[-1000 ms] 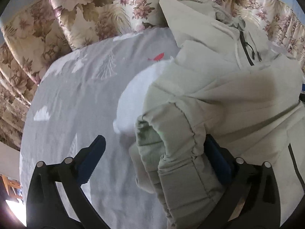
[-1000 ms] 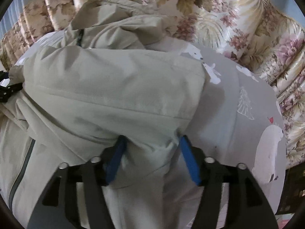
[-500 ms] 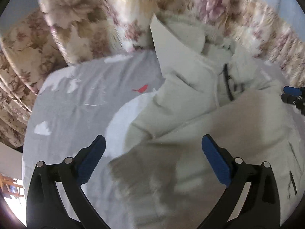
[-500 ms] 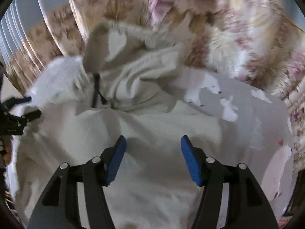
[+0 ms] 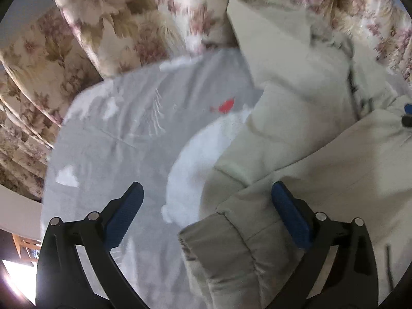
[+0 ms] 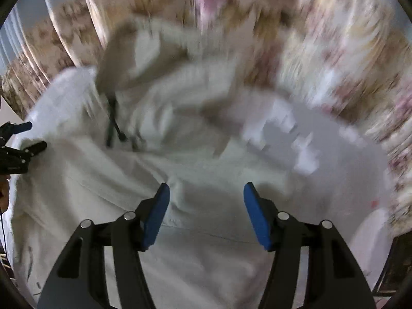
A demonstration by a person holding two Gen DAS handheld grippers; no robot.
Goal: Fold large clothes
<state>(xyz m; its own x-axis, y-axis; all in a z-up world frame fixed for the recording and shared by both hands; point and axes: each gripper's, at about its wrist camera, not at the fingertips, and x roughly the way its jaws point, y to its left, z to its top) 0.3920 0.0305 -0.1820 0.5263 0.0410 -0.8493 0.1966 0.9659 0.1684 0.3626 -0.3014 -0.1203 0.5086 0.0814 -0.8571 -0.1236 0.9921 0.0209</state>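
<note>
A pale beige hooded jacket (image 5: 322, 139) lies on a grey printed bedsheet (image 5: 123, 134), hood toward the floral headboard. One sleeve cuff (image 5: 226, 247) lies between the fingers of my left gripper (image 5: 206, 216), which is open wide and not clamped on it. In the right wrist view the jacket (image 6: 180, 170) fills the middle, blurred by motion. My right gripper (image 6: 206, 213) is open and empty above the folded body. The left gripper's fingertips show at the left edge of the right wrist view (image 6: 23, 139).
A floral padded headboard (image 5: 134, 25) curves around the far side of the bed. The bed's left edge and a dark floor area (image 5: 23, 244) lie at lower left. White animal prints (image 6: 278, 126) mark the sheet right of the jacket.
Both grippers have let go of the jacket and pulled back from it. The folded sleeve now rests on the jacket body. The right view is blurred by fast motion.
</note>
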